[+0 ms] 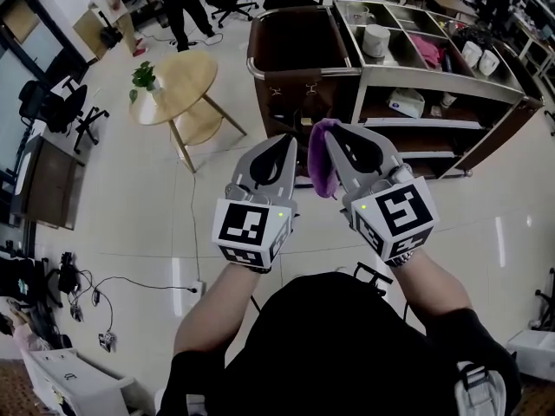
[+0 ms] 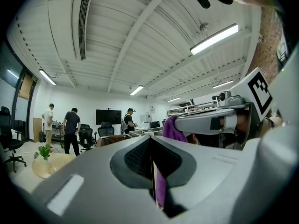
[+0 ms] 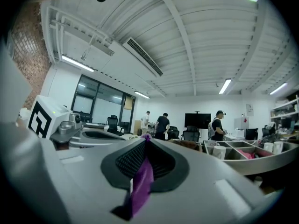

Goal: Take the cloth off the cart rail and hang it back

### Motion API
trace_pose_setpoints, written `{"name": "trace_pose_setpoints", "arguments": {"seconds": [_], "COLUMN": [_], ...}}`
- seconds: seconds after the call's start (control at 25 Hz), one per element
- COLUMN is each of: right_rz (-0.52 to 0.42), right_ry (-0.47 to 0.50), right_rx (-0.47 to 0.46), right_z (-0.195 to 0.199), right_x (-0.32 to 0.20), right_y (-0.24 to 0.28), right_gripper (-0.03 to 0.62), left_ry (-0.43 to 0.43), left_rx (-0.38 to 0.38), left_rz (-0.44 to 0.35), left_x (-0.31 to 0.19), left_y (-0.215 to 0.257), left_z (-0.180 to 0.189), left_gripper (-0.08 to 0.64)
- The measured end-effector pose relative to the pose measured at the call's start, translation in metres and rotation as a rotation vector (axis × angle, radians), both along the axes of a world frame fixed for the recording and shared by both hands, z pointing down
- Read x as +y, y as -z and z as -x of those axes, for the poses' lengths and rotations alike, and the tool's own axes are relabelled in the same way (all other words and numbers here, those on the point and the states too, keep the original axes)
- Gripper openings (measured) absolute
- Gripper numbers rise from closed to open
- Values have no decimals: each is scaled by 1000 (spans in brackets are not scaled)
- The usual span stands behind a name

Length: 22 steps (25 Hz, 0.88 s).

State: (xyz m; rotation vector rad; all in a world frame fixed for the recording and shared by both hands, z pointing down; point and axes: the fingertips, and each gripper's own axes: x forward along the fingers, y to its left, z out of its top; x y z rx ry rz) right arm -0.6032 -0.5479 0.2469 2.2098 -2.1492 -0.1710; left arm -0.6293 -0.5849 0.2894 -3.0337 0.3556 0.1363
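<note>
I hold both grippers up side by side in front of me, short of the cart (image 1: 299, 69). A purple cloth (image 1: 323, 159) hangs from the tip of my right gripper (image 1: 334, 130), which is shut on it. In the right gripper view the cloth (image 3: 140, 183) fills the slit between the jaws and pokes out at the tip. My left gripper (image 1: 284, 141) stands close beside it with its jaws together. In the left gripper view a strip of the same cloth (image 2: 160, 190) shows in its slit. The cloth is off the cart rail (image 1: 303, 74).
The cart has a brown bin on the left and steel shelves (image 1: 434, 81) with cups and a pink rag. A round wooden table (image 1: 178, 85) with a small plant (image 1: 145, 78) stands to the left. People (image 1: 182, 3) and office chairs are at the back. Cables (image 1: 130, 284) lie on the floor.
</note>
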Motion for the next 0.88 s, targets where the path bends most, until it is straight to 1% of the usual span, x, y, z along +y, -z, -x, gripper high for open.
{"name": "trace_pose_setpoints", "arguments": {"seconds": [0.2, 0.36, 0.68, 0.88], "right_rz": [-4, -5, -3, -7], "right_ry": [-47, -89, -176, -246], "right_rx": [6, 14, 15, 10], "right_z": [8, 9, -11, -39], "right_x": [4, 8, 32, 58], "right_y": [4, -1, 3, -3], "right_gripper": [20, 20, 20, 20], "left_ry": [-45, -85, -170, -238], "left_rx": [7, 17, 17, 13], "left_rz": [1, 0, 14, 13], "left_x": [3, 5, 28, 53], "left_y": [3, 0, 4, 0], "left_z": [7, 5, -19, -49], "left_gripper": [-11, -11, -11, -11]}}
